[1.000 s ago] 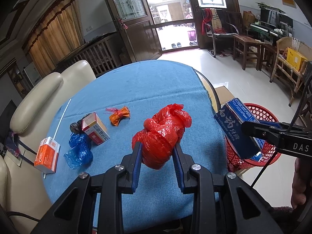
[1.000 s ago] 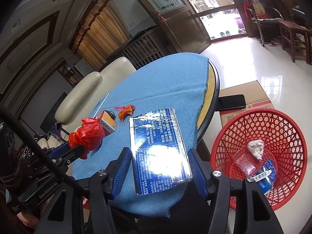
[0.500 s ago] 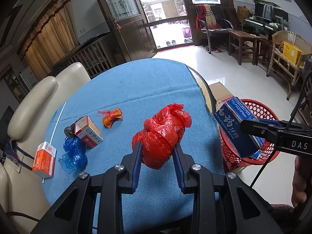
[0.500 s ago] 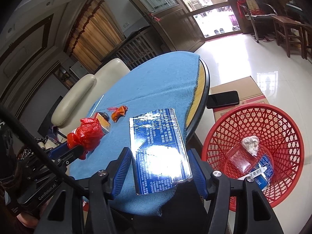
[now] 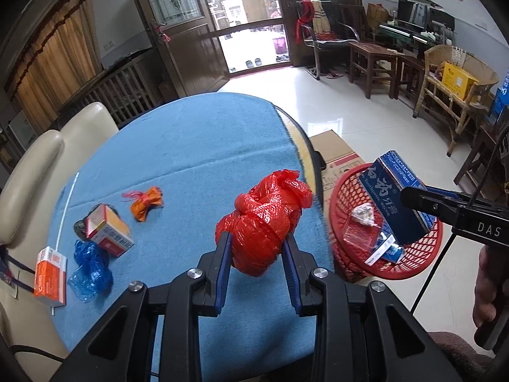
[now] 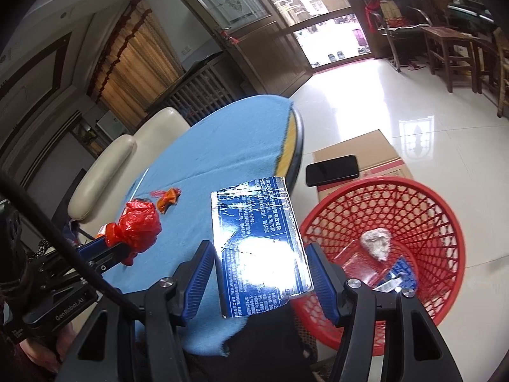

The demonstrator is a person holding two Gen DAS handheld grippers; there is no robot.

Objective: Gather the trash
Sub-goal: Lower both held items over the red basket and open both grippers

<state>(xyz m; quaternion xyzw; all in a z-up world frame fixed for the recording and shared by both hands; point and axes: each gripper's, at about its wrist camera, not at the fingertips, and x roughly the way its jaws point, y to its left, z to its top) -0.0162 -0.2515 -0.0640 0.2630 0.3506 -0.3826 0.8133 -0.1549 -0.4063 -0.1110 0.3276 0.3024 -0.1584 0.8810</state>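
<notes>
Both tools are loaded: my left tool (image 5: pixel 256 248) pinches a knotted red bag (image 5: pixel 262 219) at its lower half, and my right tool (image 6: pixel 259 269) clamps a blue box (image 6: pixel 259 238) across its width, long axis running away from me toward the top of the frame. What matters now is the red basket (image 6: pixel 439 222). In the right wrist view it sits on the floor at lower right, just past the counter (image 6: pixel 222 146) edge, and the box's near right corner overlaps its rim. In the left wrist view the box hangs over the basket at right of the frame, while the bag is at centre, above the counter's right edge and to the left of the basket. So I judge the right hand nearer: box goes first, then the bag carried rightward. Left on the counter at lower left: an orange wrapper (image 5: pixel 147 202), two small cartons (image 5: pixel 109 230) (image 5: pixel 51 275) and a blue bag (image 5: pixel 90 270).
</notes>
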